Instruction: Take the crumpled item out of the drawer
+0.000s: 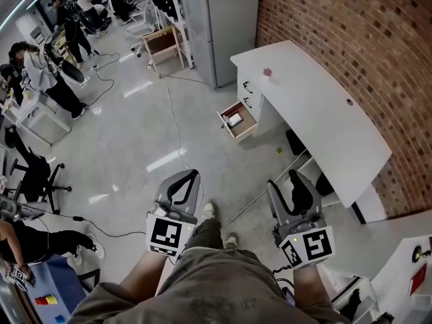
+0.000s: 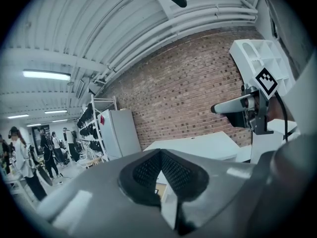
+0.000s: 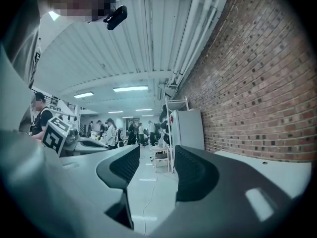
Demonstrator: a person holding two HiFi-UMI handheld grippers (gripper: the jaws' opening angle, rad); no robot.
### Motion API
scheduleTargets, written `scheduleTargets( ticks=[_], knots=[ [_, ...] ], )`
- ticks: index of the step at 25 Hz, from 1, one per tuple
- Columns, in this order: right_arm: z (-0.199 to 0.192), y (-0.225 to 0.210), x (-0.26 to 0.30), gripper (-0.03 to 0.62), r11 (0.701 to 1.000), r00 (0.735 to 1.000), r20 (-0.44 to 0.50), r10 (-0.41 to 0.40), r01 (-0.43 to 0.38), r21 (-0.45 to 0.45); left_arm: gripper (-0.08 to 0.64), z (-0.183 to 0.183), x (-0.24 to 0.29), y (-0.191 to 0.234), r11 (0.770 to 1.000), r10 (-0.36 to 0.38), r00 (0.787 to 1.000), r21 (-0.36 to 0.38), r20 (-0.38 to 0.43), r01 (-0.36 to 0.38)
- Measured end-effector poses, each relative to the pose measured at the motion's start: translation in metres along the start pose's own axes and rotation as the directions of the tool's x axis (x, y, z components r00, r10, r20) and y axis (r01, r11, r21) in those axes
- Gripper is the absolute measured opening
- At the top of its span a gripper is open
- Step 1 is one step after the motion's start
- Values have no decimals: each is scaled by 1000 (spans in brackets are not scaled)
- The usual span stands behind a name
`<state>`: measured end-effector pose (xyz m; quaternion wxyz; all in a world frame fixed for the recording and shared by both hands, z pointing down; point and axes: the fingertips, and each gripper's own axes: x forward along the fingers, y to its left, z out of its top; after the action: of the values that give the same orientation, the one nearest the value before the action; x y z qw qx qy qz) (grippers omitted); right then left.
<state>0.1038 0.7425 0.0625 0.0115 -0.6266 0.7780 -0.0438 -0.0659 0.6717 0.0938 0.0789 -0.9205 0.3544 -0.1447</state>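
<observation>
A white desk point(image 1: 317, 113) runs along the brick wall. At its near-left corner a wooden drawer point(image 1: 247, 123) stands pulled out over the floor. Inside it lies a small light-and-dark thing point(image 1: 233, 119), too small to make out. On the desk top rests a small pink object point(image 1: 267, 72). Both grippers are held low in front of the person, far short of the drawer. My left gripper point(image 1: 191, 175) point(image 2: 161, 153) is shut, pads meeting at the tips with nothing in them. My right gripper point(image 1: 283, 179) point(image 3: 156, 155) is open and empty, and one of its fingers point(image 2: 233, 105) shows in the left gripper view.
A tall grey cabinet point(image 1: 219, 25) stands past the desk's far end, with a wooden stool point(image 1: 162, 44) beside it. A cable point(image 1: 177, 137) trails across the grey floor toward the person's feet. Dark bags point(image 1: 295, 142) sit under the desk. Several people point(image 1: 61, 79) and an office chair point(image 1: 34, 174) are at the left.
</observation>
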Motion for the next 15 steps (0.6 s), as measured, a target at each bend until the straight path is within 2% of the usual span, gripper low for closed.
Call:
scheduleTargets(
  ticks=[10,15],
  knots=[
    [-11,-5,25,238,1000,999,-36,6,-6,-2,0,-6,20,12,1000,-12,1000,-8,-3,12],
    [-16,-10,56,236,1000,999,-50,10,-10,-5,0,-12,41,33,1000,-12,1000,-14,-1,12]
  ],
)
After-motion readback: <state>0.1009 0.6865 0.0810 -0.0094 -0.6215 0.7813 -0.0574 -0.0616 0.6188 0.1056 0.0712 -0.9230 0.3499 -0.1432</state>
